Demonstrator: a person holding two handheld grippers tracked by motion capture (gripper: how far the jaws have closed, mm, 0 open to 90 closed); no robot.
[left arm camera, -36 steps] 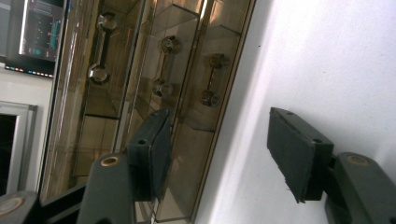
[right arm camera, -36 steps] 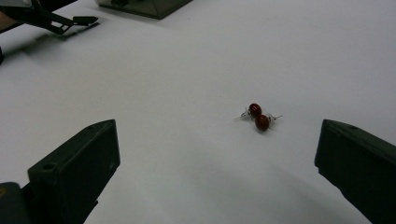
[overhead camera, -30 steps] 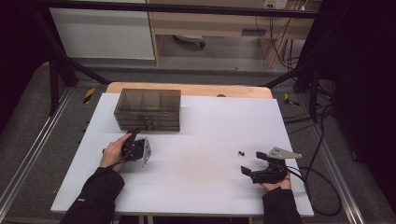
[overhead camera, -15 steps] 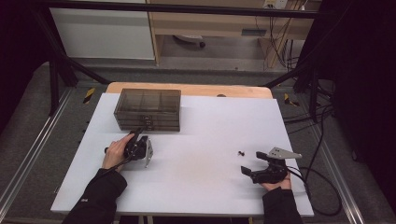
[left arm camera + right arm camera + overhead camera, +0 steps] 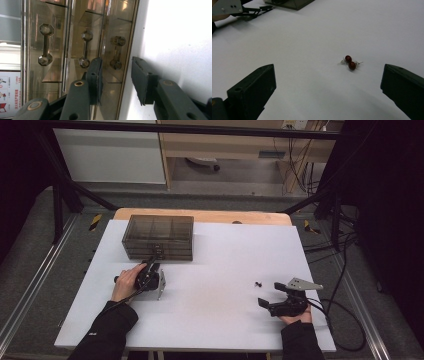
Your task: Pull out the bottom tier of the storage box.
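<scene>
With left gripper [image 5: 116,80] spread at the box's [image 5: 158,237] lowest handle [image 5: 115,53] and right gripper [image 5: 328,92] wide before the earrings [image 5: 350,62] mid-table, could slip off the handle, or scatter both studs if closed off-centre.

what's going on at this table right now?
A person works at a white table with a gripper in each hand. The left gripper is open, turned on its side and pointed at the handles on the front of a smoky clear drawer box, close to the bottom drawer's handle but not gripping it. The right gripper is wide open and holds nothing, aimed at two small dark red earrings lying on the table just ahead of it.
</scene>
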